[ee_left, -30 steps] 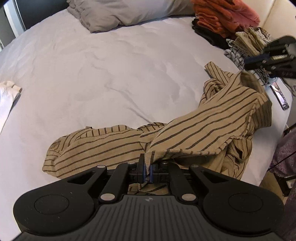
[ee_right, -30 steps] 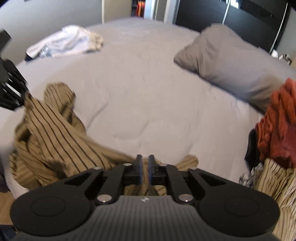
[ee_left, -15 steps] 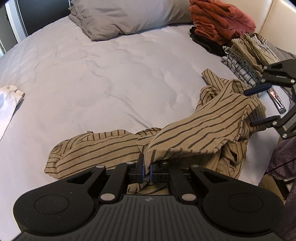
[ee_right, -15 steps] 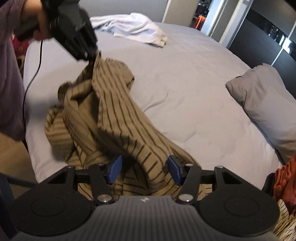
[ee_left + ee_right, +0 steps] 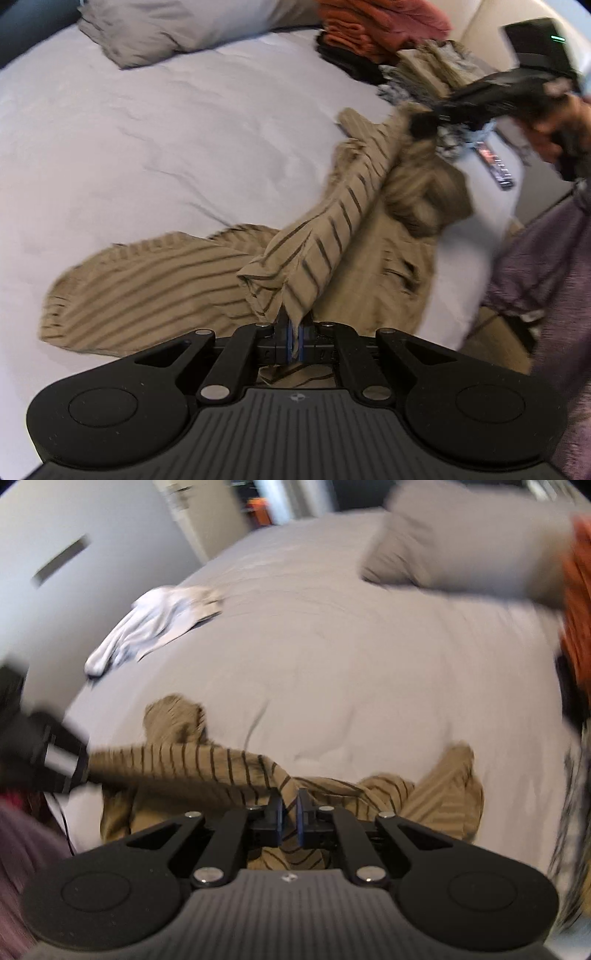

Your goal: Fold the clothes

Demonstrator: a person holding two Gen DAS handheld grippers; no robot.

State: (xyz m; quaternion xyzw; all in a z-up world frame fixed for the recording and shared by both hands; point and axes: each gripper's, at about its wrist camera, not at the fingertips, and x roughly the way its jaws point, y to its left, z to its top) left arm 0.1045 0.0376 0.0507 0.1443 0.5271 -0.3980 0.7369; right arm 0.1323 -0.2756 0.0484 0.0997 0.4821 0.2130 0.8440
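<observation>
Bedroom, wide bed (image 5: 155,122) under a pale grey sheet, grey pillow (image 5: 177,29) at the far end, stack of rust-orange, dark and patterned folded clothes (image 5: 373,22) along the right edge. White garment (image 5: 159,627) far across the sheet. Tan striped shirt (image 5: 155,291) bunched near the near edge, one sleeve flat, a band of cloth pulled taut between both tools. Left gripper (image 5: 294,338) clamped tight on a fold of that shirt. Right gripper (image 5: 290,812) just closed in, jaws a narrow gap apart with striped cloth between them; pinched, probably, though blur hides the contact. Purple sleeve (image 5: 546,266) at the right edge.
</observation>
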